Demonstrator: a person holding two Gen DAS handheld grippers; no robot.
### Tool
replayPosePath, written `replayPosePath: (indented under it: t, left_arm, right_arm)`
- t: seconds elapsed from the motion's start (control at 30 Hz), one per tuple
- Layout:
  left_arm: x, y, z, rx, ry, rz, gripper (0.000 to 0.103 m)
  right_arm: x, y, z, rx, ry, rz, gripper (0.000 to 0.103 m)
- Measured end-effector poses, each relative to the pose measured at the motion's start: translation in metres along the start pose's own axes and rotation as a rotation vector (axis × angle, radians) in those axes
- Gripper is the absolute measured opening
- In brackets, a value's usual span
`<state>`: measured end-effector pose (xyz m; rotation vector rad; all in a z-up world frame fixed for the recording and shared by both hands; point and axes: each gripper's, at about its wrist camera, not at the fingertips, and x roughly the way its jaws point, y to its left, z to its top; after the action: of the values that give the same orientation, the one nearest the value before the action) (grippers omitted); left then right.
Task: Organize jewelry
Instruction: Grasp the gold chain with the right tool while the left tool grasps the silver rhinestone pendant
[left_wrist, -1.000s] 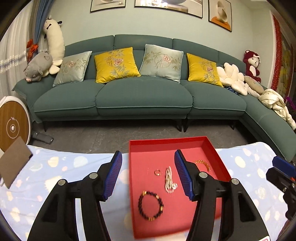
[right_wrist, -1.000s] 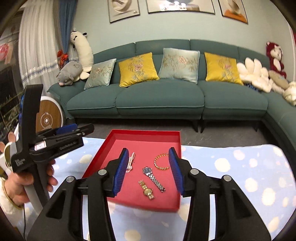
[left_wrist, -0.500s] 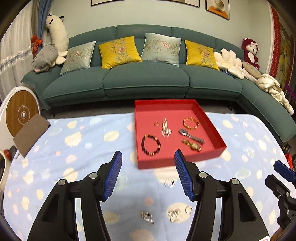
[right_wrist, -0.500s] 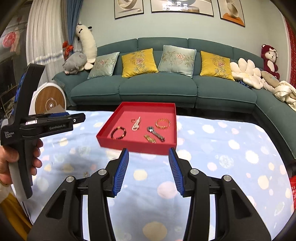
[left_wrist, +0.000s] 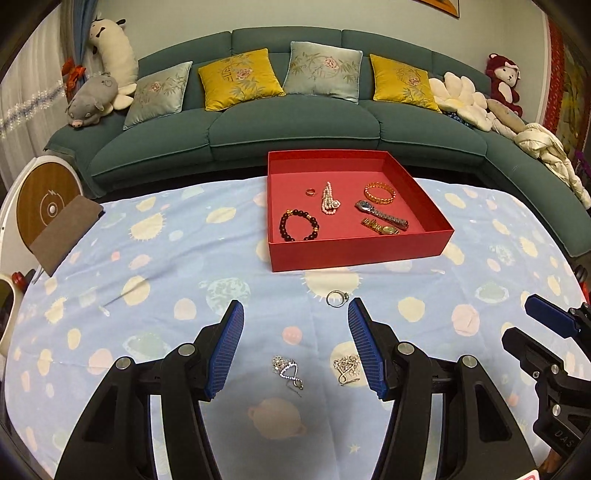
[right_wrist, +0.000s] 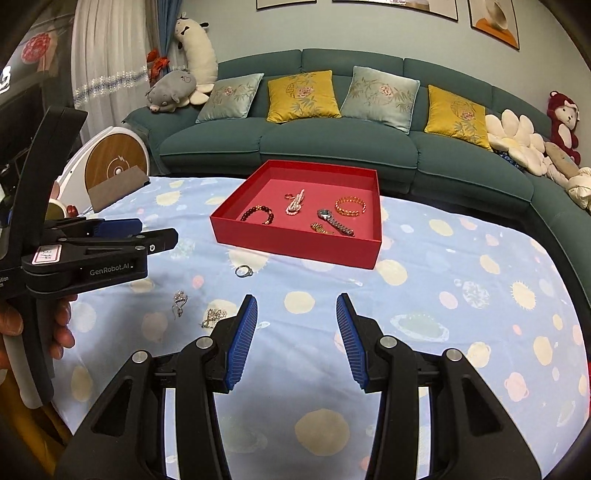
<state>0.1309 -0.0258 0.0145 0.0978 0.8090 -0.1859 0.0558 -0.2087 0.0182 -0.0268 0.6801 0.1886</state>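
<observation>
Jewelry left loose, a ring (left_wrist: 337, 298) and two earrings (left_wrist: 288, 370), lies on the table (left_wrist: 147, 258) near the red tray (left_wrist: 360, 251). Both claws, left claw (left_wrist: 295, 345) and right claw (right_wrist: 295, 341), gape empty; such small pieces could slip or snag cloth.

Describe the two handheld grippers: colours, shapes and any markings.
Both are matte black plastic tools. The left gripper and right gripper each have two angular arms with round silver bolts, ending in ribbed blue pads. Seen from the right wrist view, the left one's side reads GenRobot.AI in pale lettering, with a small white numbered sticker.
</observation>
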Motion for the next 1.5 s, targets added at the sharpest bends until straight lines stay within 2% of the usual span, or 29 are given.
replayPosePath:
  t: [0.43,0.7,1.23,1.37,1.5]
  left_arm:
    - [0.008,0.048,-0.004,-0.109,0.053,0.036,0.057]
    - [0.006,0.069,-0.007,-0.141,0.061,0.046,0.057]
    - [0.008,0.086,-0.022,-0.152,0.102,0.035,0.057]
    - [0.015,0.083,-0.027,-0.152,0.132,0.024,0.057]
    - [0.015,0.082,-0.027,-0.156,0.129,0.026,0.057]
  right_arm:
    - [0.053,0.029,-0.017,-0.044,0.143,0.111,0.043]
    - [0.090,0.047,-0.024,-0.067,0.197,0.114,0.038]
    - [0.119,0.060,-0.020,-0.058,0.218,0.094,0.036]
    - [0.112,0.066,-0.015,-0.056,0.196,0.134,0.036]
    - [0.115,0.081,-0.015,-0.091,0.207,0.161,0.036]
